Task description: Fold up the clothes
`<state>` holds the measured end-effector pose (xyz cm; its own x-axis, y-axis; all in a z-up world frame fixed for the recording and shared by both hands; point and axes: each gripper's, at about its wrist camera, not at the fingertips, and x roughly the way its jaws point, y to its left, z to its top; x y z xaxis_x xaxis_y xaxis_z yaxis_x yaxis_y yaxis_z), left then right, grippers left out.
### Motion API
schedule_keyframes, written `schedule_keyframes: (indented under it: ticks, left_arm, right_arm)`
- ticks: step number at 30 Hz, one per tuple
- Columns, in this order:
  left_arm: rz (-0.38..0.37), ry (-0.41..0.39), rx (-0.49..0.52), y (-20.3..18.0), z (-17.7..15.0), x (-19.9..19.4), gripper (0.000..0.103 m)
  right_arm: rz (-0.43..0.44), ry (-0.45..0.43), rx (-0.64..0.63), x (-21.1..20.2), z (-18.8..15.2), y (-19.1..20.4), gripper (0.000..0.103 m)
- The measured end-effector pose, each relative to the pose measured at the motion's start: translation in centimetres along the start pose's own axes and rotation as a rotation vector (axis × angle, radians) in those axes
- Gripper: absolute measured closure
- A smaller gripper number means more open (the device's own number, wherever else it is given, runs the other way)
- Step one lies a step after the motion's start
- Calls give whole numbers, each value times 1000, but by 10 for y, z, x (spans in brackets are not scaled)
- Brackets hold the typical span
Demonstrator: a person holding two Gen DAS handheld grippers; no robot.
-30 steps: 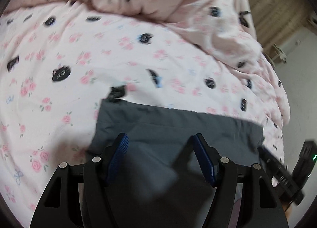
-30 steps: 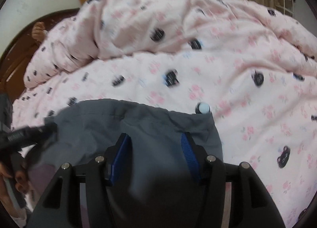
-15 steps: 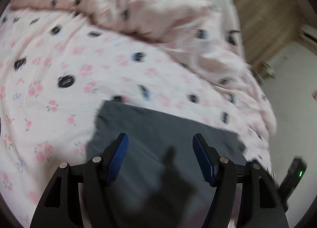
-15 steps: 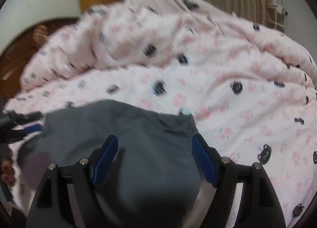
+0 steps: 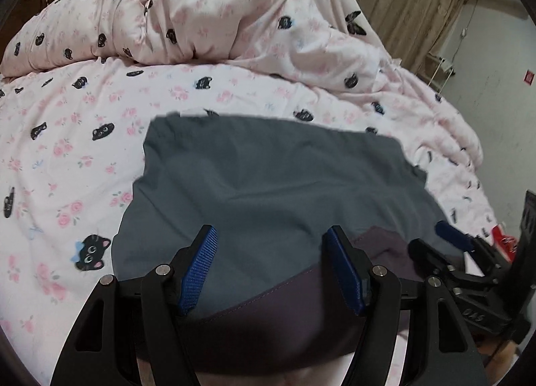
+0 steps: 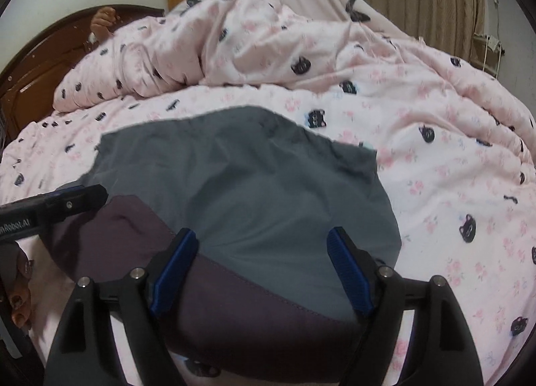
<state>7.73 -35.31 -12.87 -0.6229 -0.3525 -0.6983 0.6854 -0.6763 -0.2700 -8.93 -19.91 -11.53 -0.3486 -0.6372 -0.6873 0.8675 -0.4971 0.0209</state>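
On the pink bedspread (image 5: 83,158), both tools angle down, parted, above grey garment (image 5: 268,178).

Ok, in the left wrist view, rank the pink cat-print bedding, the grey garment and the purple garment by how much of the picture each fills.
1. Pink cat-print bedding: most of the frame.
2. Grey garment: a broad patch in the middle.
3. Purple garment: least showing, low in the frame, though it lies nearest the camera and partly behind the left tool, so its true size is unsure.
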Motion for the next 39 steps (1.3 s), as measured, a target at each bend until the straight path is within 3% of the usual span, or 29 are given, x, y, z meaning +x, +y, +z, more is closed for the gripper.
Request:
schedule_keyframes:
  ticks: [10,17,21,23,25,28,35,39]
  left_arm:
    - [26,-29,-1,-4,-4,1,38]
    - [-89,-250,27,-25,5,-35,38]
    - [-76,-207,56,-36,7,-17,38]
    - [-22,-146,67,-39,3,-1,38]
    - [23,-101,69,-40,-3,12,37]
    - [46,-100,76,-42,-6,15,37]
    - [48,-79,74,-39,-10,20,37]
    - [48,-71,76,-39,-11,22,37]
  right_arm:
    - [13,4,18,6,-7,-6,15]
    - [83,-81,136,-35,-12,-24,15]
    - [129,-97,291,-59,-28,-43,15]
    - [177,-86,401,-67,-42,-57,15]
    - [259,-55,536,-69,-62,-72,15]
    - [350,-8,668,-60,-83,-83,15]
    - [416,-31,692,-50,-75,-71,13]
    - [400,-40,737,-33,-66,-65,13]
